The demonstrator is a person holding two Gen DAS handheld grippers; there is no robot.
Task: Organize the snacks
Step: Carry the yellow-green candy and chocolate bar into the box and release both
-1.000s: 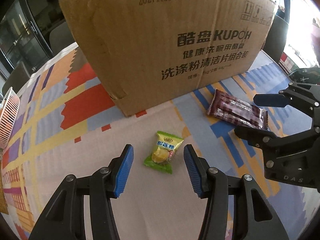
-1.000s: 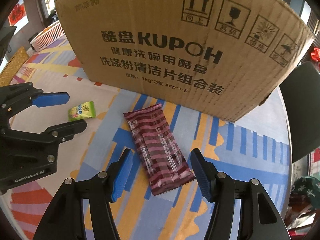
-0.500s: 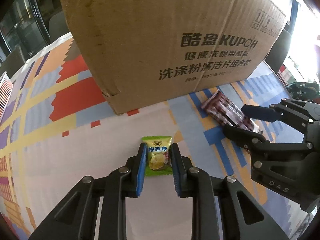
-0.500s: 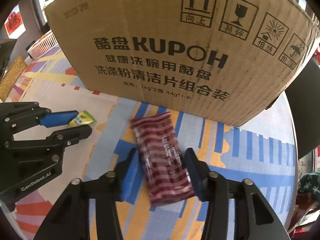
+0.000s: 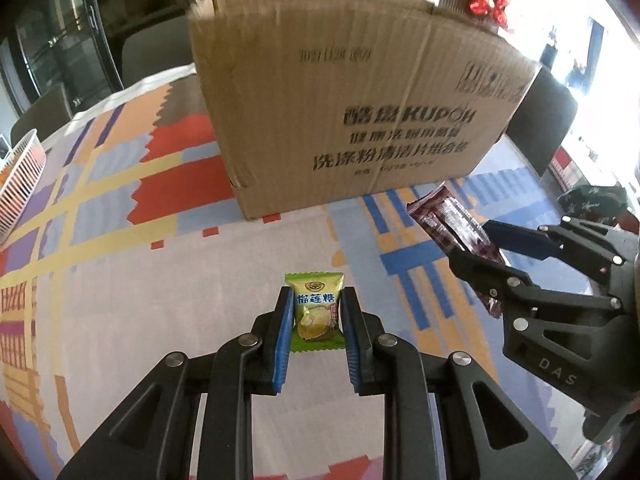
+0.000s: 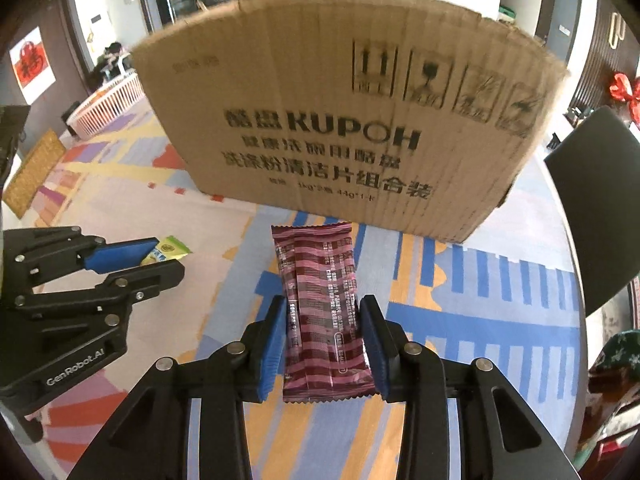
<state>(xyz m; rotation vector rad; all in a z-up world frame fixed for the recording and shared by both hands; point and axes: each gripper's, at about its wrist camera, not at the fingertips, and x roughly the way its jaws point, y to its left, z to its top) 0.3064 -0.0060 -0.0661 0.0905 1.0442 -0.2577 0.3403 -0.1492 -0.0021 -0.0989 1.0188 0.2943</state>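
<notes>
My left gripper (image 5: 315,308) is shut on a small green candy packet (image 5: 316,310) and holds it above the patterned tablecloth (image 5: 120,300). My right gripper (image 6: 324,324) is shut on a long maroon striped snack bar (image 6: 322,304), also lifted off the table. A large cardboard box (image 5: 340,112) stands upright just beyond both; its top edge shows, its inside is hidden. The right gripper with the bar (image 5: 452,224) shows at the right of the left wrist view. The left gripper with the green packet (image 6: 166,250) shows at the left of the right wrist view.
A white slatted basket (image 5: 18,184) sits at the table's far left edge. A woven mat (image 6: 34,176) lies on the left. Dark chairs (image 6: 596,200) stand around the table, one close at the right. The two grippers are side by side.
Both grippers closed on their snacks and lifted them off the table. The views have risen and pulled back, so the box's top edge now shows.
</notes>
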